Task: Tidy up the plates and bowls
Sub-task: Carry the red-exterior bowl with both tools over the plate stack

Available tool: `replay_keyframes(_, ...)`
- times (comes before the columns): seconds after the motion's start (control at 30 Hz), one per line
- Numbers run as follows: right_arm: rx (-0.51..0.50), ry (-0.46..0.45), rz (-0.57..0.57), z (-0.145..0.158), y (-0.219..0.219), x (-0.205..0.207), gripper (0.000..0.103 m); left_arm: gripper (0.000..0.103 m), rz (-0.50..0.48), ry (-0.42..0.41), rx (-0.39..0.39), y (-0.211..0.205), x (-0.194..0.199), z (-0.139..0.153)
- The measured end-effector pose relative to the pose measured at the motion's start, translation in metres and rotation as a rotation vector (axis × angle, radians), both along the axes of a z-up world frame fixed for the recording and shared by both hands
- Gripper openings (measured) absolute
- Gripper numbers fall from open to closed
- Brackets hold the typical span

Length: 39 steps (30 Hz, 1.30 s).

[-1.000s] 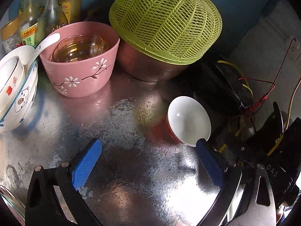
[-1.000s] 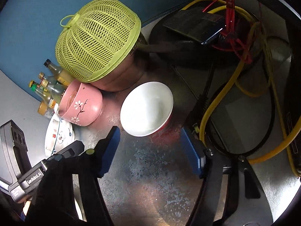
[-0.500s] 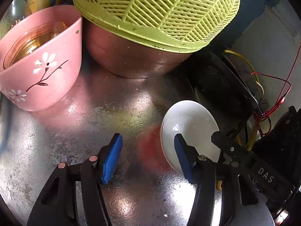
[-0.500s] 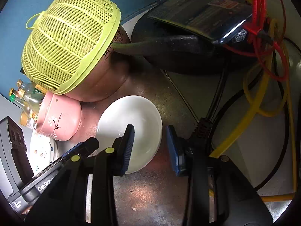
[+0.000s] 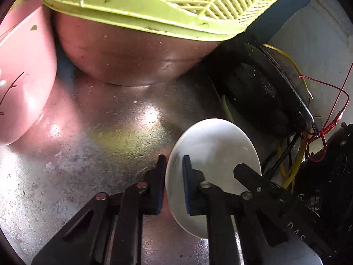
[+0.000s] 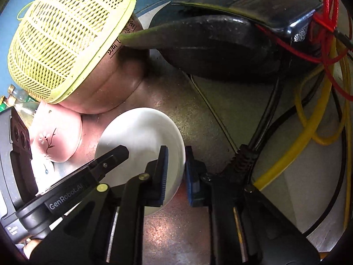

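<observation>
Fingers of the left gripper (image 5: 173, 183) had just been closing and now pinched the near rim of the white bowl (image 5: 217, 145), one blue pad outside the wall and one inside, as seen from the left wrist. That bowl sat on the dull metal tabletop (image 5: 88, 154), in front of a copper-coloured basin (image 5: 132, 57) capped by a green mesh cover (image 5: 167, 2), with a pink flowered bowl (image 5: 24, 84) off to the left and a tangle of red and yellow wires (image 5: 326, 137) to the right. From the right wrist, the right gripper (image 6: 176, 174) had likewise just been closing and clamped the opposite edge of the white bowl (image 6: 141, 132), its pads (image 6: 164, 172) either side of the thin wall, while the left gripper's black body (image 6: 83, 176) reached in across the bowl from the lower left. Here too the bowl rested on the tabletop, just beside the pink flowered bowl (image 6: 57, 137) and the copper-coloured basin (image 6: 117, 84), and a dark pan (image 6: 220, 44) lay behind it. Judging by its glossy look, the bowl was probably glazed ceramic: stiff, fairly light, slick under the pads and liable to chip if knocked against the basin. A hold on the rim, at two opposing points as here, seemed the sensible place, with a level lift to stop it slipping free.
</observation>
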State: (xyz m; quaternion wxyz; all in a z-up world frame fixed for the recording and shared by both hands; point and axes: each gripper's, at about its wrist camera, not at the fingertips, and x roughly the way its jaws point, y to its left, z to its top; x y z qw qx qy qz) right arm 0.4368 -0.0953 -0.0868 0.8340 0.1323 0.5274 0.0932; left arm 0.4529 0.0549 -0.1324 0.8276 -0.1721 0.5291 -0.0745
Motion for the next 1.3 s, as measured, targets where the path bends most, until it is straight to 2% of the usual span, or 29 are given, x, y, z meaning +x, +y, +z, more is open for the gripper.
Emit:
replay_keyframes(0.13, 0.003, -0.003, 0.003, -0.002, -0.001, 0.001, 0.009, 0.007, 0.007, -0.005, -0.001, -0.001, 0.000, -0.002)
replay_keyframes(0.5, 0.035, -0.024, 0.040, 0.009, 0.014, -0.018, 0.009, 0.007, 0.038, -0.019, 0.014, 0.017, -0.035, 0.011)
replay_keyframes(1.3, 0.120, -0.061, 0.232, 0.066, 0.053, -0.126, 0.009, 0.007, 0.187, -0.078, 0.085, 0.064, -0.185, 0.081)
